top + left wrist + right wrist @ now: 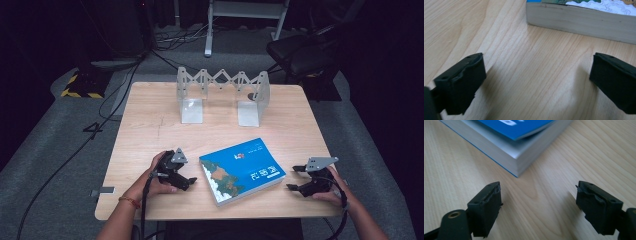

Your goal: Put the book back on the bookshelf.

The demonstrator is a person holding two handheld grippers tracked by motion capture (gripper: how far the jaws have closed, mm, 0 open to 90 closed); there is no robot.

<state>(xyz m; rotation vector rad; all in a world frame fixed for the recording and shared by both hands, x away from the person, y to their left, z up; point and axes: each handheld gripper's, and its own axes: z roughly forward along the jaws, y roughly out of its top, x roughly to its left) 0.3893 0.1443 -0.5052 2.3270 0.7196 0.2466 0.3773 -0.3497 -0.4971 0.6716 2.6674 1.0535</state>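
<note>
A wooden table (150, 125) carries a thick blue-covered book (242, 170), which lies flat and closed at an angle near the front edge, between the two hand-held grippers. The left gripper (186, 182), held in the person's left hand (155, 181), rests low on the tabletop just beside the book's left side; in the left gripper view its jaws stand wide apart with bare wood between them, and the book's pale page edge (584, 21) lies ahead, a short way off and untouched. The right gripper (296, 178), held in the right hand (334, 192), sits near the book's right corner; in the right gripper view its jaws are likewise spread wide and grip nothing, and the corner of the book (516, 155), its cover slightly lifted from the pages, lies ahead of them and a little left. Nothing lies between either gripper and the book. At the far side of the table stands a grey metal extendable bookend rack (222, 92), upright, with two flat feet, well apart from the book. Beyond the table, cables (120, 85) trail over the grey floor, a black chair (300, 52) stands at the upper right, and a yellow-and-black striped block (80, 87) lies at the left.
</note>
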